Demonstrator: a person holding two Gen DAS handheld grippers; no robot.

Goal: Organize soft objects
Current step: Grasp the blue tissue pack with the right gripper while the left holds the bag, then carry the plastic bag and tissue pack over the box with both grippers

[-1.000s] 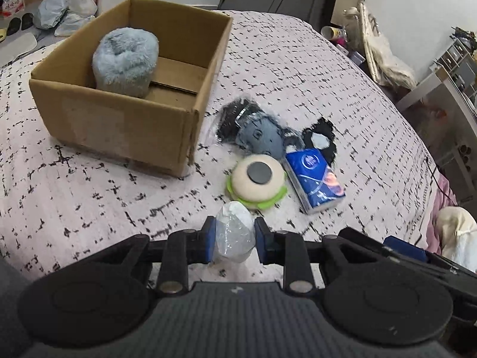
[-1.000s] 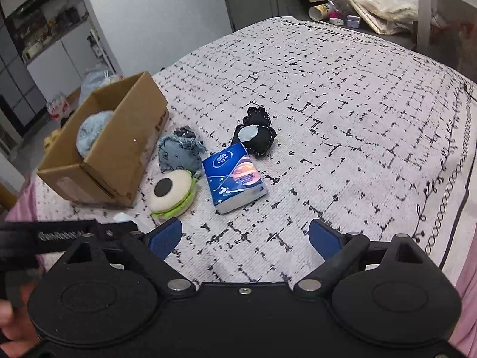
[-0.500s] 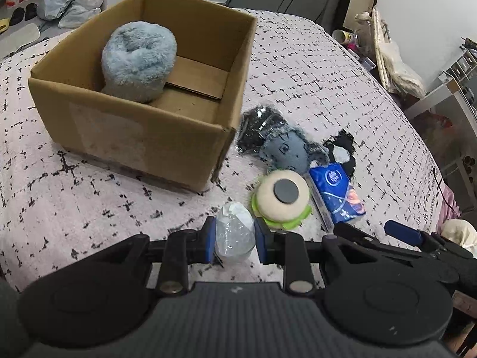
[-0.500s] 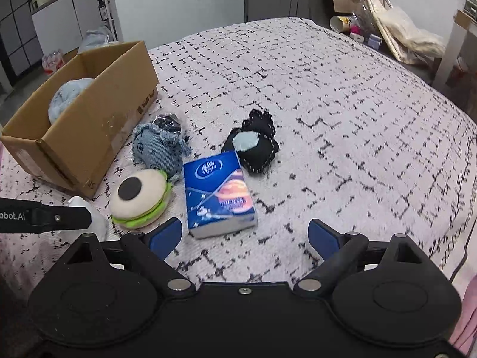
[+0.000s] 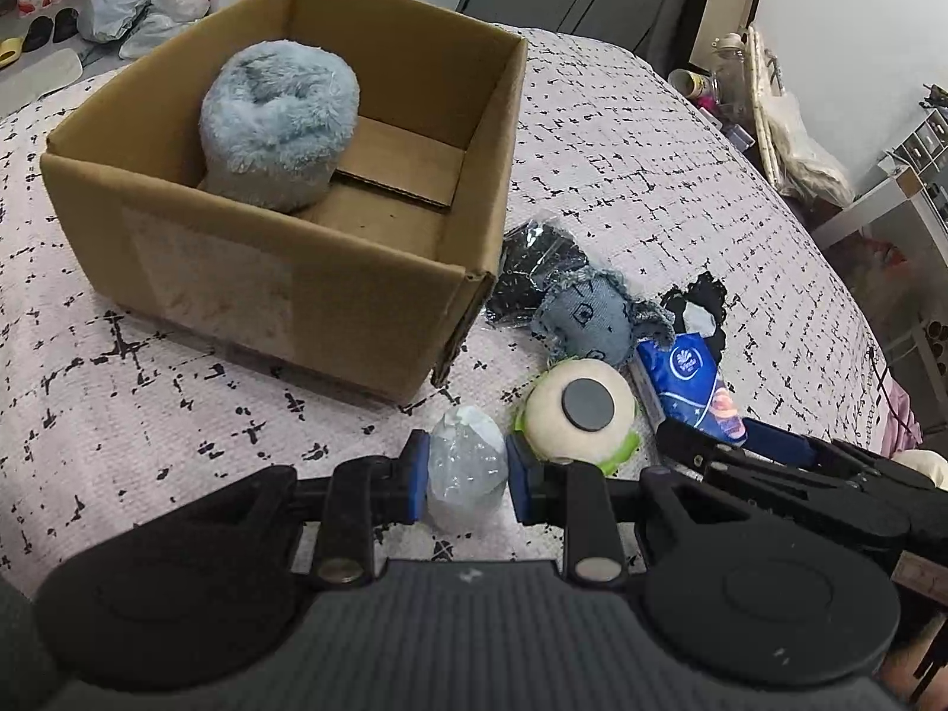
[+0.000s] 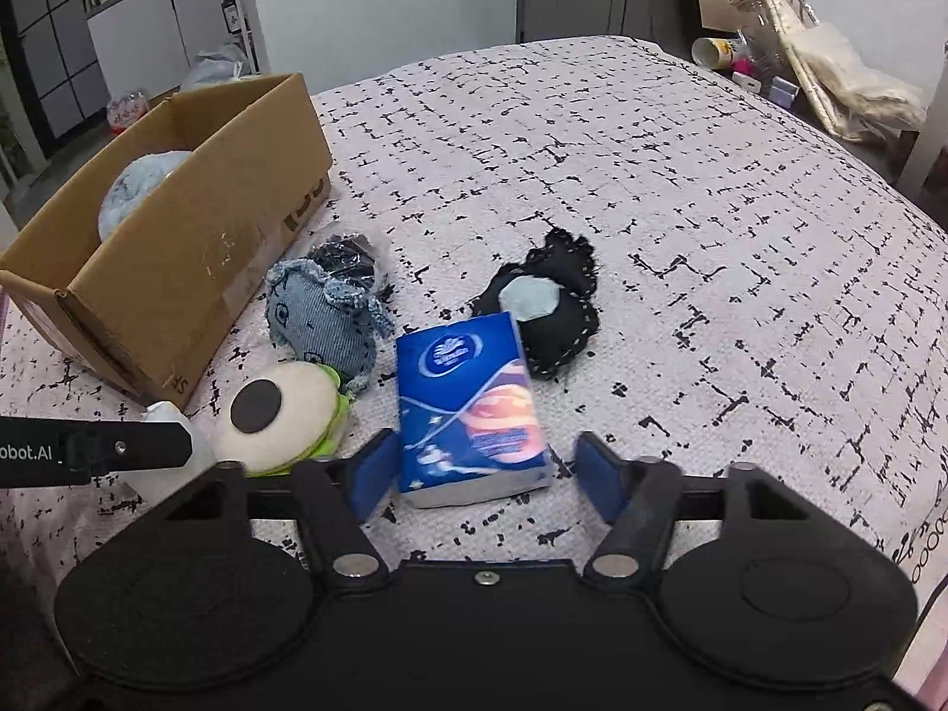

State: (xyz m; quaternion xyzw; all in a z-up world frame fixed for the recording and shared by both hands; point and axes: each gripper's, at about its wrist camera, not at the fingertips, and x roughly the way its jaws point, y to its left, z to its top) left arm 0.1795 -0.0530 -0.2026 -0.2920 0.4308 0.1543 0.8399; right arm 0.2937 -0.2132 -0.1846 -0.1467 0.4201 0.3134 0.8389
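Two blue pads of the left gripper (image 5: 465,477) pinch a crinkled clear plastic bundle (image 5: 466,468) low in the left wrist view, just above the patterned bedspread (image 5: 178,397). At 11 o'clock from the bundle sits the cardboard box (image 5: 284,290), open-topped, with a fluffy blue roll (image 5: 278,124) standing inside near its back left corner. At 2 o'clock lies a round cream plush (image 5: 577,409) with a dark disc and green rim, just beside the right pad. Beyond it, toward 1 o'clock, are a denim plush (image 5: 592,320), a black netted pouch (image 5: 527,272), a black felt plush (image 5: 699,314) and a blue tissue pack (image 5: 690,385).

From the right wrist view, the right gripper (image 6: 480,468) stands with its fingers spread wide, straddling the near end of the tissue pack (image 6: 468,409) without clamping it. Cream plush (image 6: 278,409) lies at 9 o'clock, denim plush (image 6: 323,320) at 11, black felt plush (image 6: 545,308) at 1. Box (image 6: 178,272) sits far at 10 o'clock.
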